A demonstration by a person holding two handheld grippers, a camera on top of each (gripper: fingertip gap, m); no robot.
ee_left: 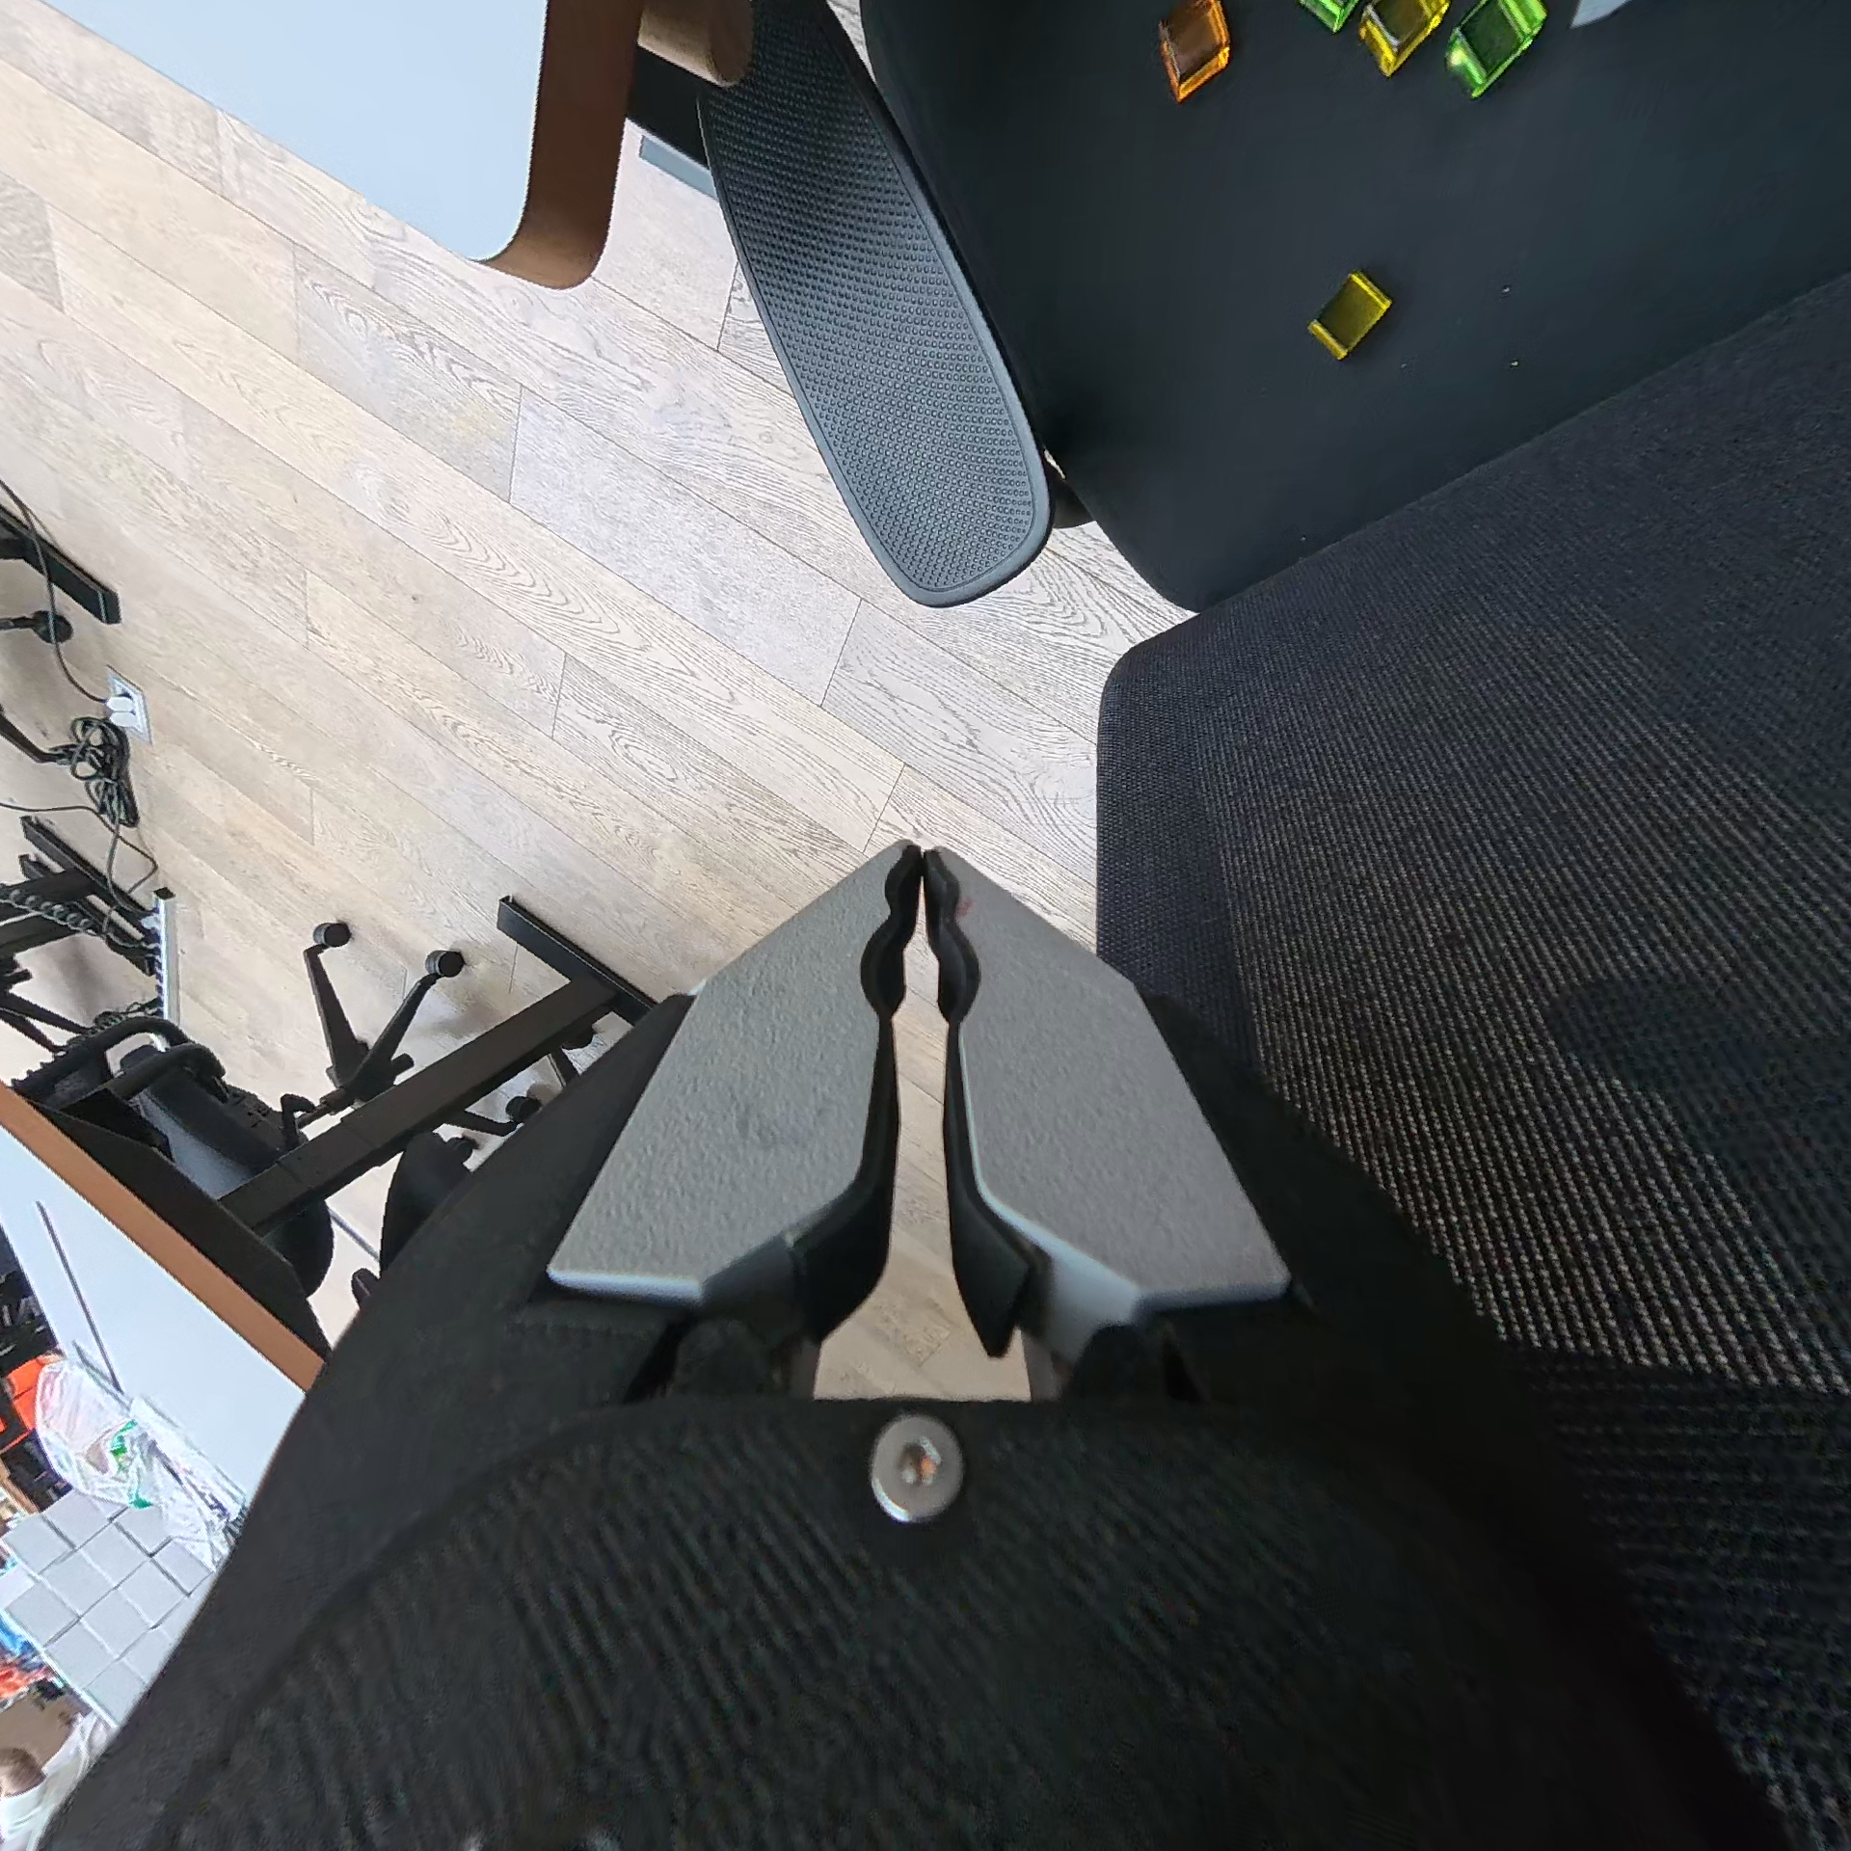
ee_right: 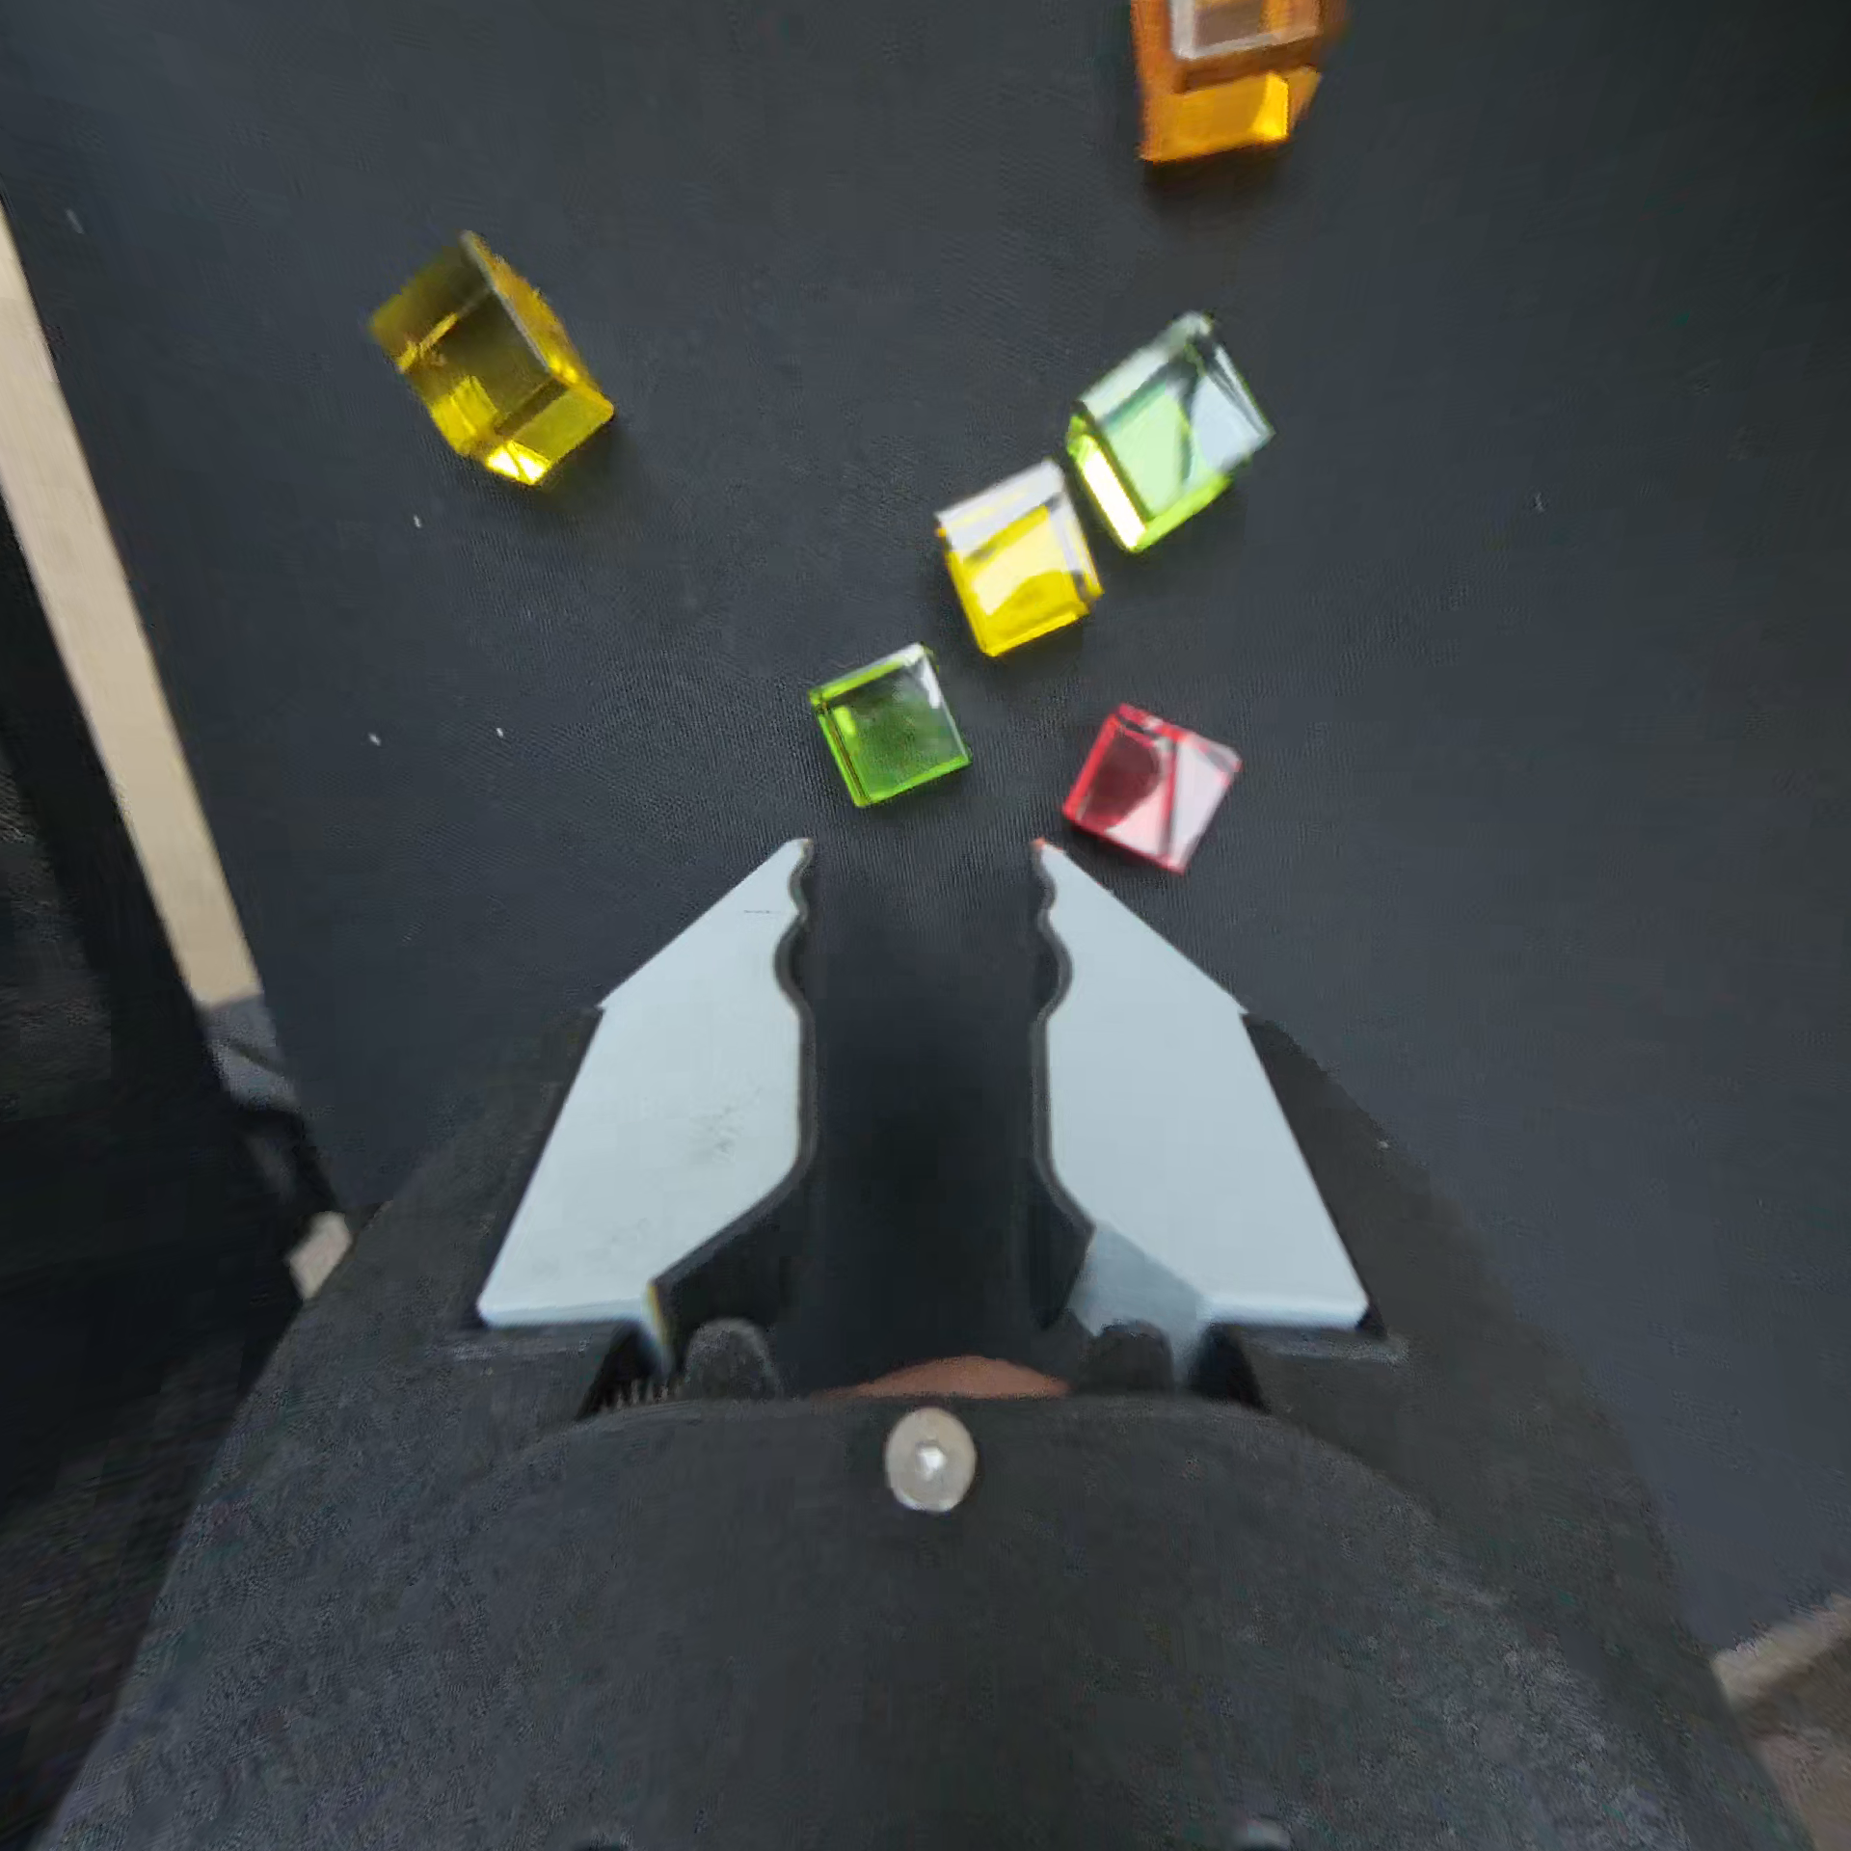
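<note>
My right gripper (ee_right: 921, 851) is open and empty, low over a black cloth surface (ee_right: 701, 561). Just ahead of its tips lie a small green clear block (ee_right: 889, 723) and a red clear block (ee_right: 1152, 786), the red one close to the right fingertip. Farther on are a yellow block (ee_right: 1017, 561), a larger green block (ee_right: 1167, 431), a yellow block (ee_right: 491, 361) at the left and an orange block (ee_right: 1227, 80) at the top. My left gripper (ee_left: 921, 859) is shut and empty, held over the wood floor (ee_left: 501, 601) beside a dark fabric seat (ee_left: 1502, 901).
In the left wrist view a black chair armrest (ee_left: 871, 331) lies ahead, with the black cloth surface (ee_left: 1202, 250) bearing a yellow block (ee_left: 1350, 313) and other coloured blocks (ee_left: 1402, 30). A desk corner (ee_left: 541, 200), chair bases (ee_left: 381, 1012) and cables (ee_left: 95, 761) stand at the left. The left gripper's tips are roughly 50 cm from the right gripper's. To reach the yellow block (ee_right: 491, 361) in a straight line is about 12 cm for my right fingers, about 45 cm for my left.
</note>
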